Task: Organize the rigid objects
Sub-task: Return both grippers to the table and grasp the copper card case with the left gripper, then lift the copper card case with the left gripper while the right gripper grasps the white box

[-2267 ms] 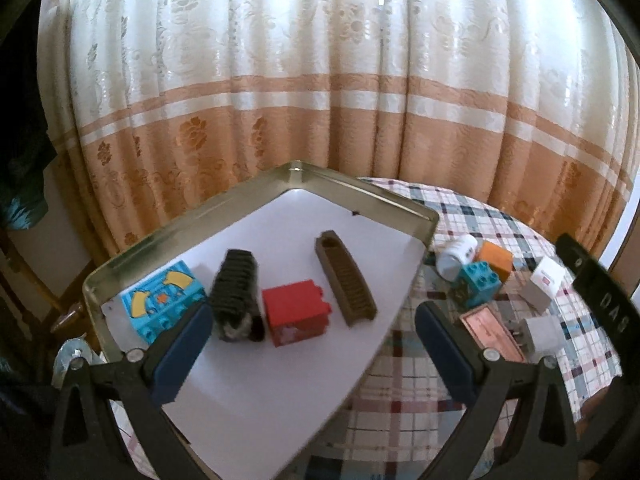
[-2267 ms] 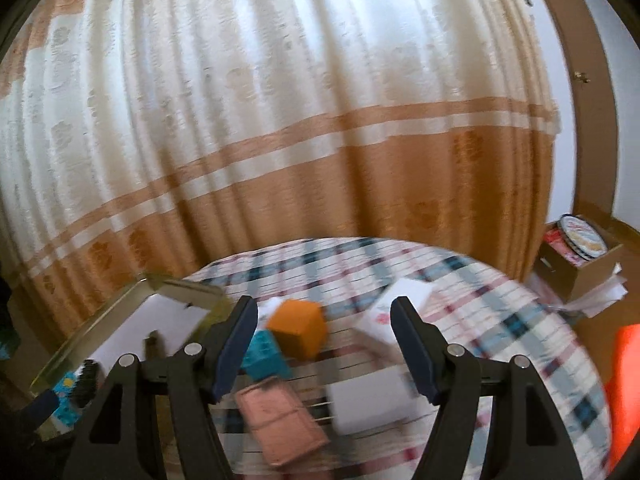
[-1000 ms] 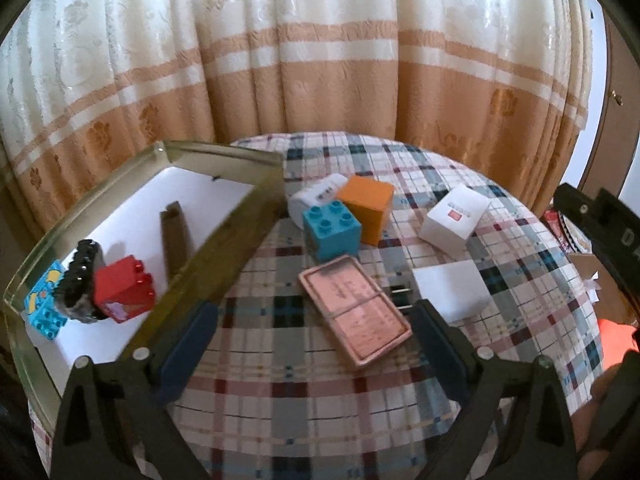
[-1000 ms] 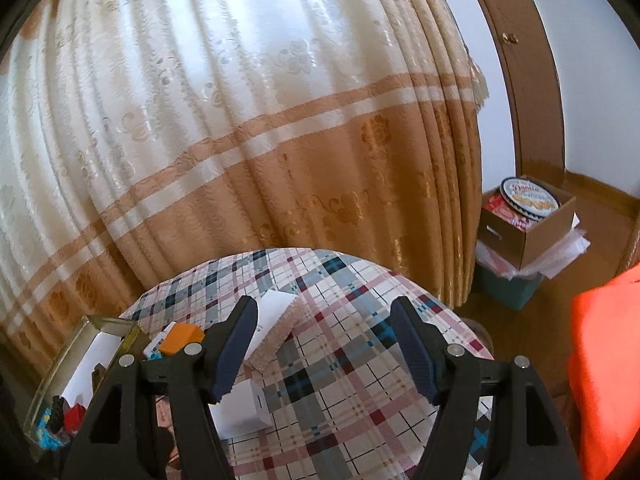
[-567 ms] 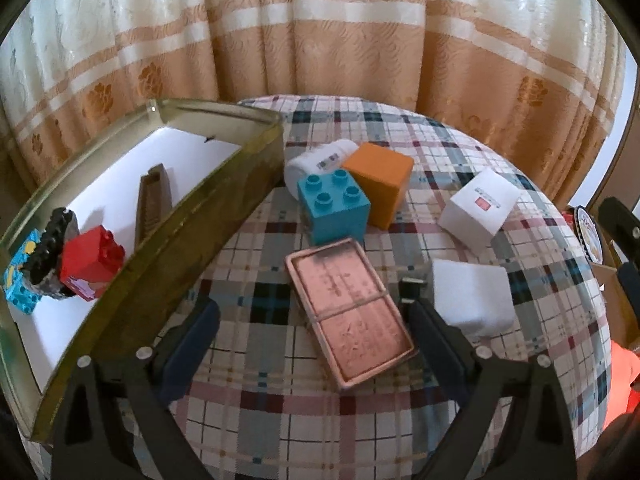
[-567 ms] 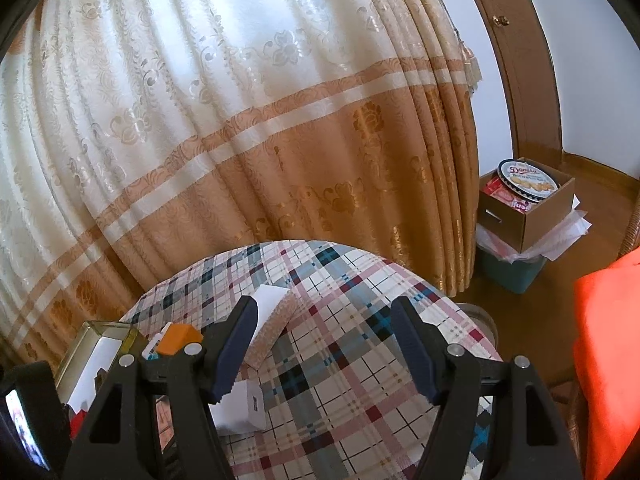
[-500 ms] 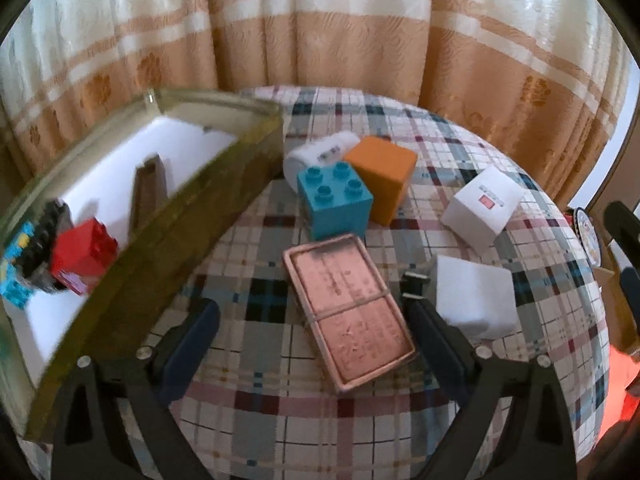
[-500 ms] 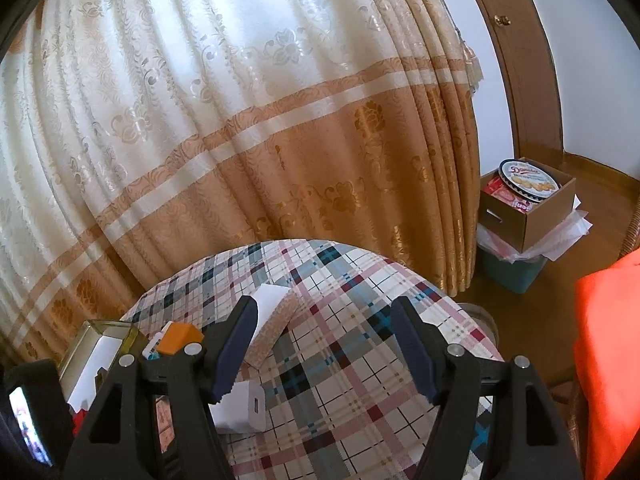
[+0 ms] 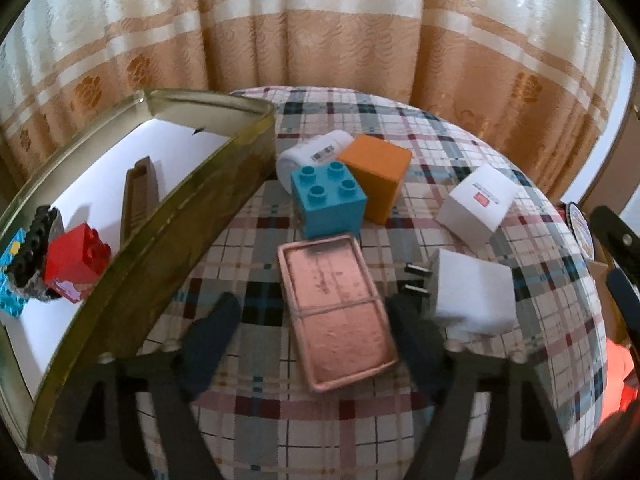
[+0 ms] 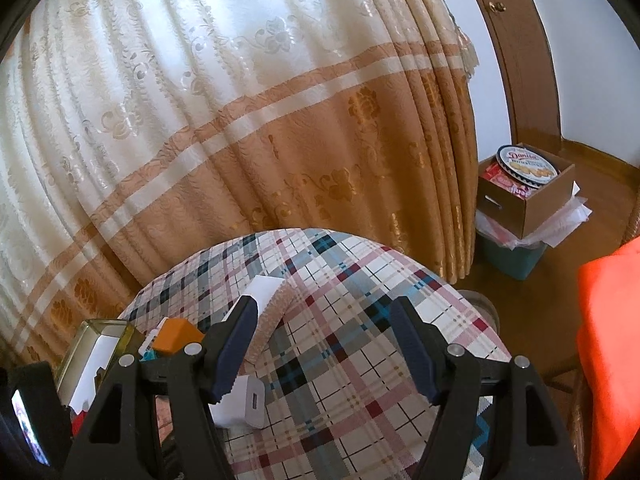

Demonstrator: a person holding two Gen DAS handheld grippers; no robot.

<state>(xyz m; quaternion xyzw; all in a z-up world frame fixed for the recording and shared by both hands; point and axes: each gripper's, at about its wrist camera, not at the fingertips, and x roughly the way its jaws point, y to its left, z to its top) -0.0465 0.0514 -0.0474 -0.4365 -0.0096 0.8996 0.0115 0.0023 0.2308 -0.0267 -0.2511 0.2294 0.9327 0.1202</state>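
The flat copper-coloured rectangular tin (image 9: pixel 336 310) lies on the plaid tablecloth (image 9: pixel 400 420), right of the gold metal tray (image 9: pixel 168 216). The left gripper (image 9: pixel 312 332) straddles it, jaws just closing, pads apart. The right gripper (image 10: pixel 326 346) stands apart, empty.

Patterned curtain (image 10: pixel 240 120), cardboard box (image 10: pixel 536 200)

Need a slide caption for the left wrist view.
Left claw closing around the copper tin on the plaid table.
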